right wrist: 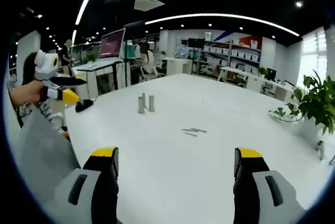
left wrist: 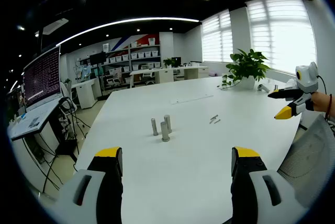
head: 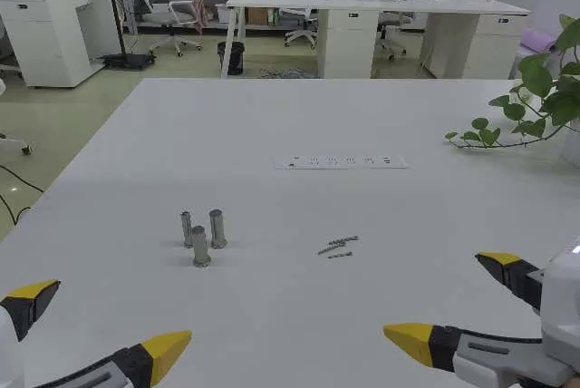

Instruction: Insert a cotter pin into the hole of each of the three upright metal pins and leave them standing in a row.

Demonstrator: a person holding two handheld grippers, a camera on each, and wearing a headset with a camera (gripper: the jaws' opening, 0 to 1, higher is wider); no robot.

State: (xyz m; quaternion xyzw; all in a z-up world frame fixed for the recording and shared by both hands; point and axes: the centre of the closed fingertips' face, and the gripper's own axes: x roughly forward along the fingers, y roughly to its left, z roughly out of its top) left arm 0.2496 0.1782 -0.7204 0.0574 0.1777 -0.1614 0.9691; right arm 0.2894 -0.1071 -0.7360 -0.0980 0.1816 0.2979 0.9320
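Grey metal pins (head: pixel 200 243): three, upright, clustered on white bench (head: pixel 272 125).
Thin silver cotter pins (head: pixel 337 247): loose nearby.
Left gripper (head: pixel 100 320): jaws apart.
Right gripper (head: pixel 450 297): jaws apart.

Cotter pins (head: pixel 337 247) right of metal pins (head: pixel 201 238) (clustered).

Bright, even light comes from ceiling strips (right wrist: pixel 220 15) and from blinded windows (left wrist: pixel 282 30) ahead-right of the left gripper (left wrist: pixel 177 153). The metal pins (head: pixel 200 245) cast faint, soft shadows; both gripper views bow strongly at their edges.
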